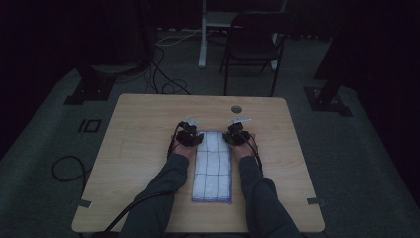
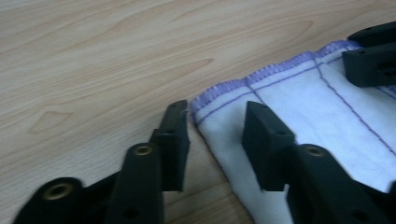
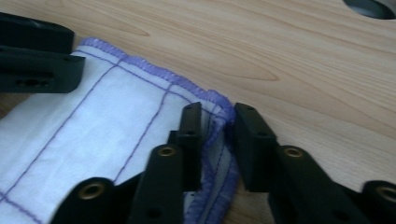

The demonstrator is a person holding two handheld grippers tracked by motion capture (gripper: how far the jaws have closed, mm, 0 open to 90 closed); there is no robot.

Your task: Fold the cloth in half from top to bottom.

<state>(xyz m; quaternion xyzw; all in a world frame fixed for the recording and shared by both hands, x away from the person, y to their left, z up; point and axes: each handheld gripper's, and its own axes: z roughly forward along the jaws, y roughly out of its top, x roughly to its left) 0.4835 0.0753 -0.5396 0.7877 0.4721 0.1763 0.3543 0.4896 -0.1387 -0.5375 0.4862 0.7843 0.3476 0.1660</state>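
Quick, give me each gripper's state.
Left gripper: open, jaws astride the cloth corner, not pinching it.
Right gripper: shut on the cloth's other far corner.

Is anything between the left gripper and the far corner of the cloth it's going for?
Nothing visible is. The left gripper straddles the cloth corner on bare table, jaws apart, not pinching yet. The right gripper already pinches its own corner.

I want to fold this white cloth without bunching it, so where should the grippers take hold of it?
Grip the folded cloth at its two far corners, along the purple stitched hem. It lies flat and long, so come in low from each side. The right gripper already pinches its corner; the left gripper straddles its corner, open.
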